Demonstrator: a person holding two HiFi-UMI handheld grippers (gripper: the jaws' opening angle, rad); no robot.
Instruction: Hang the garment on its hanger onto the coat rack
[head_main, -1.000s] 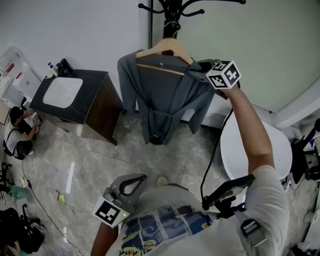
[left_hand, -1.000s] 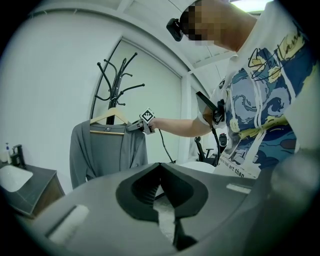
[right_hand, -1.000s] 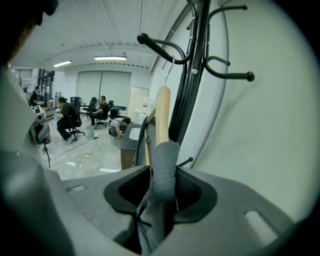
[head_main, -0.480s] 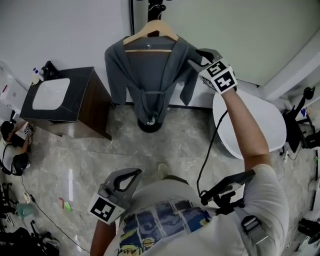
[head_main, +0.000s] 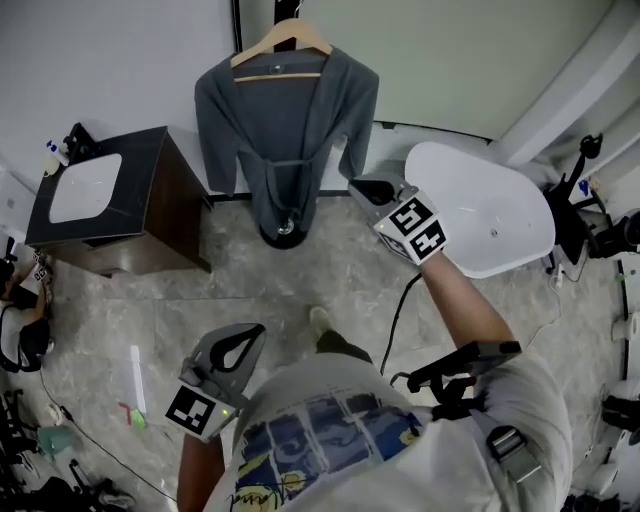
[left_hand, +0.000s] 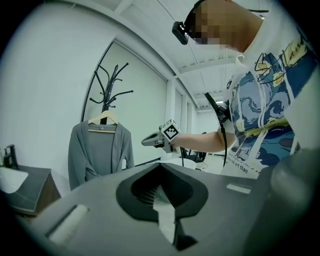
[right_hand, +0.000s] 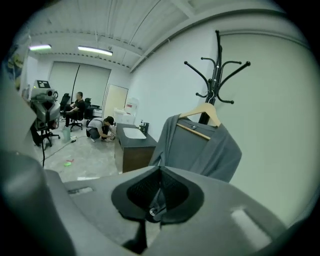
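Note:
A grey cardigan (head_main: 285, 120) hangs on a wooden hanger (head_main: 282, 40), whose hook is on the black coat rack (right_hand: 216, 65); the rack's round base (head_main: 281, 236) shows under the hem. My right gripper (head_main: 360, 188) floats to the garment's lower right, apart from it, jaws shut with nothing between them. The same cardigan (right_hand: 200, 150) hangs free ahead in the right gripper view. My left gripper (head_main: 247, 333) is held low by my waist, jaws together and empty. From there the cardigan (left_hand: 100, 150) and the right gripper (left_hand: 147, 142) are seen across the room.
A dark cabinet with a white sink top (head_main: 100, 200) stands left of the rack. A white round table (head_main: 490, 210) is at the right, with chairs and equipment (head_main: 600, 200) beyond. A person crouches on the floor at the left edge (head_main: 15, 300). A cable (head_main: 395, 320) trails from my right gripper.
My right gripper has left the hanger's right shoulder and drawn back and down toward me. The cardigan now hangs on the rack by itself. The left gripper has stayed low.

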